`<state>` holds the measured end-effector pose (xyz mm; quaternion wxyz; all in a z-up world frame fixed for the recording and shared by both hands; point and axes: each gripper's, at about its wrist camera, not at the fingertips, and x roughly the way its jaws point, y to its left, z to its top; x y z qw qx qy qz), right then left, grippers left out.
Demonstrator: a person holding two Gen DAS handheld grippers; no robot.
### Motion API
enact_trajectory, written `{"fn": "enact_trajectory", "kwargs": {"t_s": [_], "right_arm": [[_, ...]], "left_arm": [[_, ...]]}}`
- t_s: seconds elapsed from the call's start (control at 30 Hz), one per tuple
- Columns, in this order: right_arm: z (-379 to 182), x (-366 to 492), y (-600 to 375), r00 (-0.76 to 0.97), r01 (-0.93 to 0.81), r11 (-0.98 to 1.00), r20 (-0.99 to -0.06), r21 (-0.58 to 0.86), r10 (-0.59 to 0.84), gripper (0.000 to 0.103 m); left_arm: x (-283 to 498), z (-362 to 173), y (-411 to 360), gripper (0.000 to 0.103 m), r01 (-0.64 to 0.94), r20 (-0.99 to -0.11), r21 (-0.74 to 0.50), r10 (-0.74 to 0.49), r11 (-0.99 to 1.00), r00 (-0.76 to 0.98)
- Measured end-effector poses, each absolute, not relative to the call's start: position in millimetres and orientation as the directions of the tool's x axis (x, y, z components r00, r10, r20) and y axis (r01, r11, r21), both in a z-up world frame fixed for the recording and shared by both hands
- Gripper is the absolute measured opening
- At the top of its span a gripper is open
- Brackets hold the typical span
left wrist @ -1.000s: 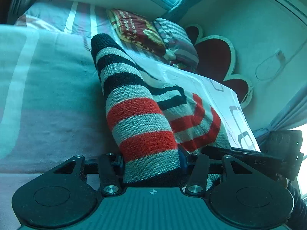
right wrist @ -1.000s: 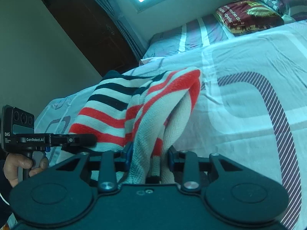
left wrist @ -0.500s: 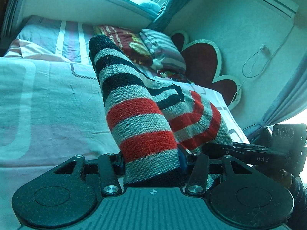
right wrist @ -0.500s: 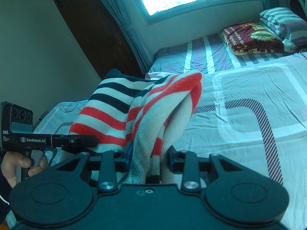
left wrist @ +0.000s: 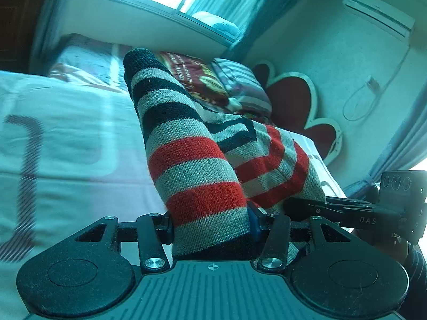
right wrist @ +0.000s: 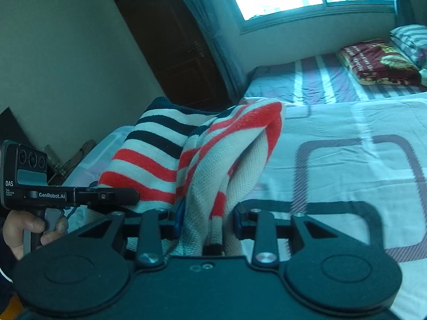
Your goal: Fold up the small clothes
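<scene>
My left claw [left wrist: 210, 224] grips a sleeve of the striped sweater [left wrist: 192, 165] at lower centre of its frame; my right claw [right wrist: 206, 225] clamps a bunched fold of it. The sweater hangs between them, over the bed [right wrist: 347, 122] filling the frame's right.

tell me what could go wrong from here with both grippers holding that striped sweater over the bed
1. The left gripper and right gripper each pinch a bunched part of the striped sweater, so the fold may land creased.
2. The sleeve sticks out unsupported and could flop crooked onto the bed.
</scene>
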<state>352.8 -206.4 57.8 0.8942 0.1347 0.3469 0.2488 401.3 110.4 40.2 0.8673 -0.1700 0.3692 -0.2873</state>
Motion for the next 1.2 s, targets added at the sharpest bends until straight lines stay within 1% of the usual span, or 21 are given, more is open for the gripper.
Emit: {"fn": "enact_trajectory", "kwargs": {"t_s": [0.23, 0.43, 0.63, 0.97, 1.13, 1.2], "right_arm": [[47.9, 348.0, -141.1, 0.578, -0.414, 0.802, -0.556, 0.431, 0.597, 0.034], [31.4, 351.2, -91.3, 0.522, -0.448, 0.771, -0.568, 0.453, 0.636, 0.034], [10.1, 371.1, -60.1, 0.475, -0.463, 0.753, -0.587, 0.467, 0.656, 0.034], [-22.6, 397.5, -38.5, 0.421, -0.458, 0.733, -0.604, 0.503, 0.677, 0.034], [-54.6, 408.9, -41.8, 0.372, -0.4, 0.734, -0.635, 0.548, 0.677, 0.034], [-73.4, 413.1, -50.3, 0.35, -0.369, 0.729, -0.641, 0.576, 0.683, 0.036]], "left_arm": [[364.4, 34.2, 178.1, 0.05, 0.27, -0.568, -0.512, -0.557, 0.815, 0.606], [347.4, 7.8, 222.0, 0.05, 0.185, -0.594, -0.521, -0.509, 0.833, 0.623], [350.5, -20.1, 245.4, 0.05, 0.128, -0.623, -0.521, -0.478, 0.844, 0.619], [376.5, -53.0, 272.7, 0.05, 0.099, -0.66, -0.516, -0.468, 0.851, 0.588], [378.1, -83.2, 283.1, 0.05, 0.058, -0.688, -0.519, -0.457, 0.853, 0.564], [370.5, -96.3, 290.2, 0.059, 0.043, -0.667, -0.54, -0.459, 0.84, 0.587]]}}
